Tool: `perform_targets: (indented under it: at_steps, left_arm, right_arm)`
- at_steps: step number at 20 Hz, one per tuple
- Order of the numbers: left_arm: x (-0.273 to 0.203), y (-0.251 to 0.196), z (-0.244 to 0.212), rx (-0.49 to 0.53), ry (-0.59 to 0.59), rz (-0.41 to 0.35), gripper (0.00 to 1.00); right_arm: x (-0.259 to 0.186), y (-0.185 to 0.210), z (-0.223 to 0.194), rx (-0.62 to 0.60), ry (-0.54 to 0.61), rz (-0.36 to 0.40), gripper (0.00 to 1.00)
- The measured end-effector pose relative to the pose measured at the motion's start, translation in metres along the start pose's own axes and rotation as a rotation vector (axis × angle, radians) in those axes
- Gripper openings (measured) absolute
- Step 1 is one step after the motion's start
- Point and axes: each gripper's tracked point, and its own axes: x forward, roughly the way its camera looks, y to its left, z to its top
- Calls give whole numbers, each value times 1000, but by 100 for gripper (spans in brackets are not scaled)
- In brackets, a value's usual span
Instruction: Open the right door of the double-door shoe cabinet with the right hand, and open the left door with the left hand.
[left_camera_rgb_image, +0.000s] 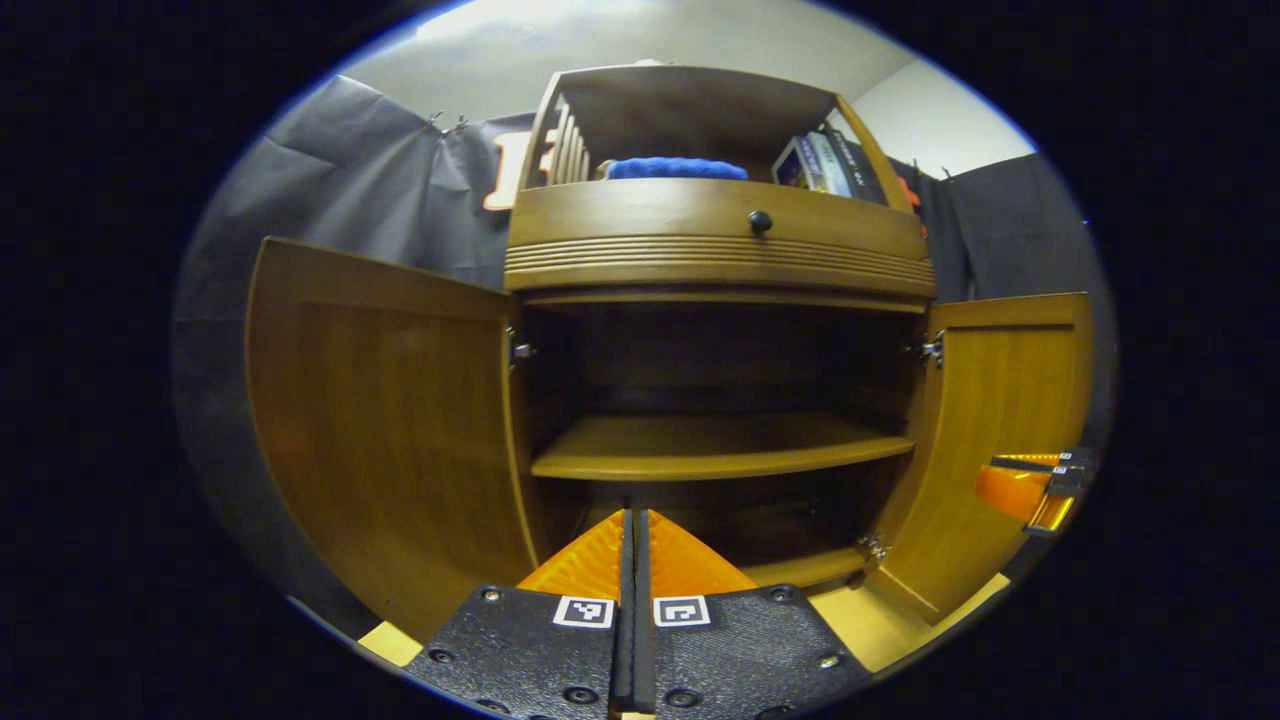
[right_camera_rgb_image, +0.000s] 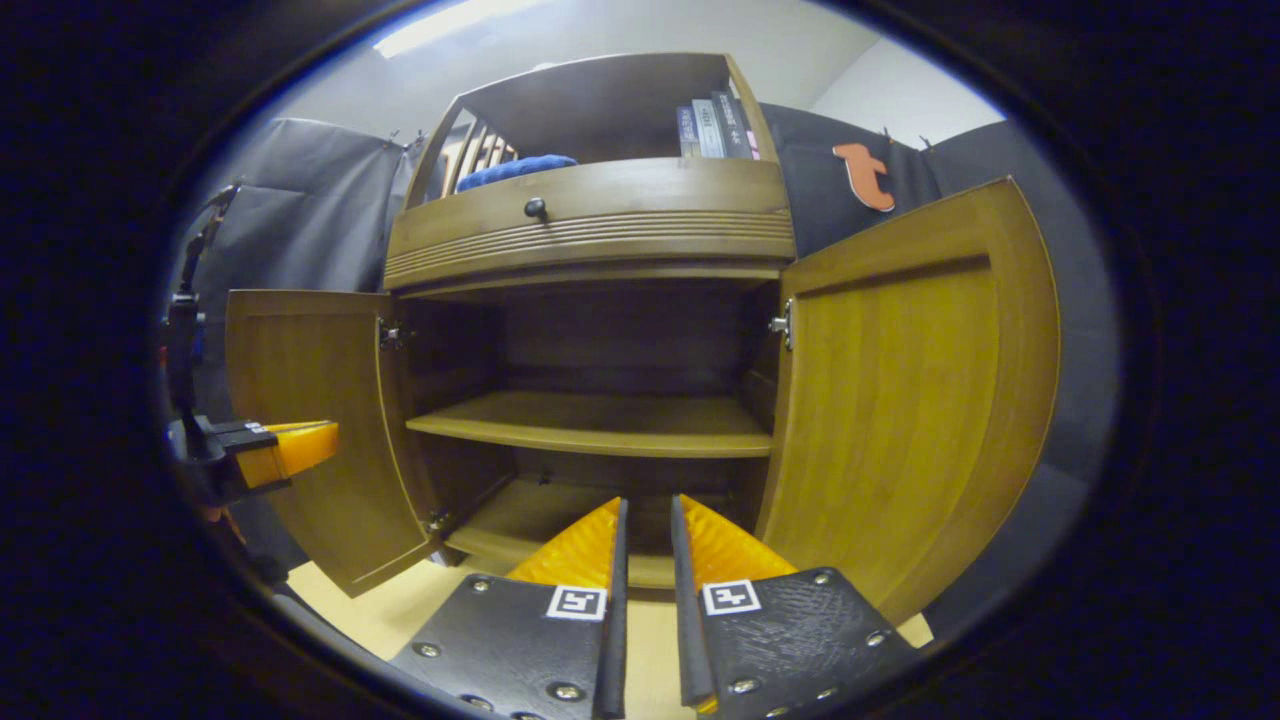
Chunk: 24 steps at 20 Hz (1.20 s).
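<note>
Both doors of the shoe cabinet (left_camera_rgb_image: 715, 260) stand swung wide: the left door (left_camera_rgb_image: 385, 420) and the right door (right_camera_rgb_image: 905, 400) hang well clear of the opening, so the task looks done. What remains, I judge, is to draw both claws straight back without brushing the door edges. The left claw (left_camera_rgb_image: 634, 545) has its fingers pressed together on nothing; the right claw (right_camera_rgb_image: 645, 540) shows a narrow gap, empty. The cabinet is smooth, glossy brown wood with flat panelled doors, a ribbed moulding, a bare inner shelf (left_camera_rgb_image: 720, 448), metal hinges and a small round dark drawer knob (left_camera_rgb_image: 760, 221).
</note>
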Motion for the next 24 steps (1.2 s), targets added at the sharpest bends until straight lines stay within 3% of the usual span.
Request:
perform_targets:
  at_steps: [5,6,7,10,12,19,20,21,22,24]
  left_arm:
    - [18,-49,37,43,-82,-146,1]
    - [16,-60,41,45,-95,-180,6]
    - [20,-69,44,44,-107,-203,21]
    - [15,-90,47,37,-120,-261,67]
    - [21,-103,45,37,-122,-286,98]
    - [24,-119,57,74,-158,-326,99]
    - [25,-121,58,74,-161,-329,93]
    - [25,-121,57,73,-160,-332,96]
    - [25,-122,57,75,-157,-335,99]
    - [25,-124,57,82,-159,-339,96]
  right_arm:
    - [-18,-2,23,32,-60,-47,21]
    - [-23,-3,27,42,-78,-56,21]
    - [-25,-1,31,51,-93,-52,21]
    - [-32,-13,38,48,-127,-94,97]
    - [-36,-19,42,39,-145,-118,96]
    - [-43,-32,45,44,-165,-163,94]
    - [-43,-33,44,44,-165,-166,94]
    - [-44,-33,44,46,-166,-169,97]
    - [-44,-34,44,48,-166,-170,94]
    - [-43,-34,44,50,-168,-171,94]
